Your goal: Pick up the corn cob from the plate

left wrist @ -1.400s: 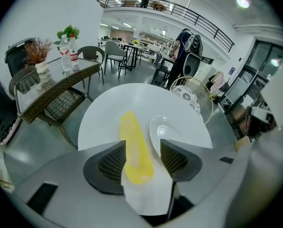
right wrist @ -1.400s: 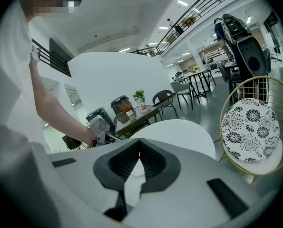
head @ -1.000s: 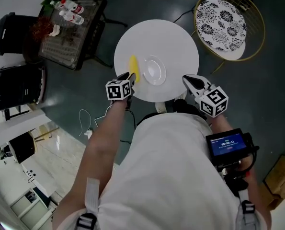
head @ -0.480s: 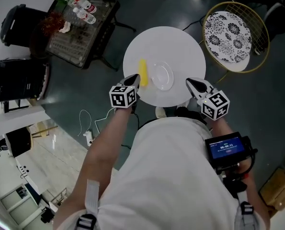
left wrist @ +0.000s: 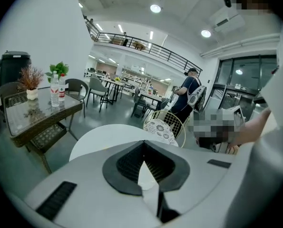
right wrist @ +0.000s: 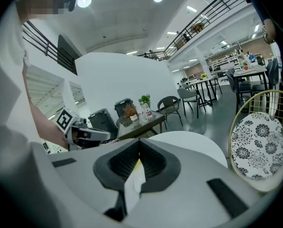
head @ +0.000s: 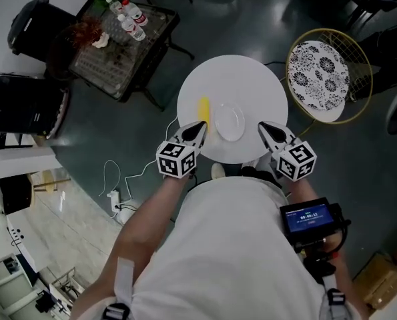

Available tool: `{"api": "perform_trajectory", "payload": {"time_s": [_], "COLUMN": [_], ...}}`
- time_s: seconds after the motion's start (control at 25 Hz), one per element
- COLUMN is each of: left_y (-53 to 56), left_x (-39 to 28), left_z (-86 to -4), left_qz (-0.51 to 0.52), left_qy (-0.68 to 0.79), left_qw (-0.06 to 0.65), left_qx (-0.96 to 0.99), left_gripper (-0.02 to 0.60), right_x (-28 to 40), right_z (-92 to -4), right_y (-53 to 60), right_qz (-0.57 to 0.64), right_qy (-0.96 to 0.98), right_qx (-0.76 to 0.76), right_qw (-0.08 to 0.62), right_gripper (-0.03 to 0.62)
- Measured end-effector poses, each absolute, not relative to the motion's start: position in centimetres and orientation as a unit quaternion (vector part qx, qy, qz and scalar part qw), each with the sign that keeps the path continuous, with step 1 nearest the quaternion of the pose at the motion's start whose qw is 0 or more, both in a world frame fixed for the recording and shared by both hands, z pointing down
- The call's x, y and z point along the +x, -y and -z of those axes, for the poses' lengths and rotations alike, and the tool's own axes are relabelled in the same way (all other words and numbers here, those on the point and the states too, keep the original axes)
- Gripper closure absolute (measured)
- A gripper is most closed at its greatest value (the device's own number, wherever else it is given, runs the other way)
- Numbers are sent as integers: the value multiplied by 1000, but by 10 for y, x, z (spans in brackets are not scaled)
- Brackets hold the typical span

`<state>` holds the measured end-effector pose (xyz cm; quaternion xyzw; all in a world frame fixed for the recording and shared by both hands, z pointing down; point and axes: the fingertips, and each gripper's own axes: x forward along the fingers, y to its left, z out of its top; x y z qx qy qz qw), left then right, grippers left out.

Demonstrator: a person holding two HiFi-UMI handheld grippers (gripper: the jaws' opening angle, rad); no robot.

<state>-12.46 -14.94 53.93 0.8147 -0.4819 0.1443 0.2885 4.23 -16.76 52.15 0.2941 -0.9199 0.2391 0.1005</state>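
The yellow corn cob lies on the round white table, just left of a small shallow plate. My left gripper hovers over the table's near edge, just short of the cob's near end. It is shut, and the left gripper view shows nothing between its pads. My right gripper hangs at the table's near right edge, also shut and empty. In the right gripper view a sliver of yellow shows past the jaws, and the left gripper appears at the left.
A glass-top side table with bottles and plants stands at the far left, with black chairs beside it. A gold wire chair with a patterned cushion is at the far right. Cables trail on the floor. A person stands in the distance.
My left gripper has lifted from the table by the cob's near end. The cob still lies beside the plate. The right gripper rose slightly.
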Motion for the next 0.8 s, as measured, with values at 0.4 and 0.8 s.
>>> {"api": "perform_trajectory", "payload": {"time_s": [0.4,0.8], "left_y": [120,88], "left_x": [-131,-118], "left_z": [-504,-509], "left_qz": [-106,-106], "left_qy": [457,427], "left_qw": [249,243], "left_qx": [848,865], "left_gripper": [574,574], "right_x": [20,30], "right_z": [-496,-490], "right_y": [149,108], "right_qz": [-218,-218], "right_qy": [924,918], "right_qx": [302,323], "right_qw": [86,79], "right_gripper": [586,588]}}
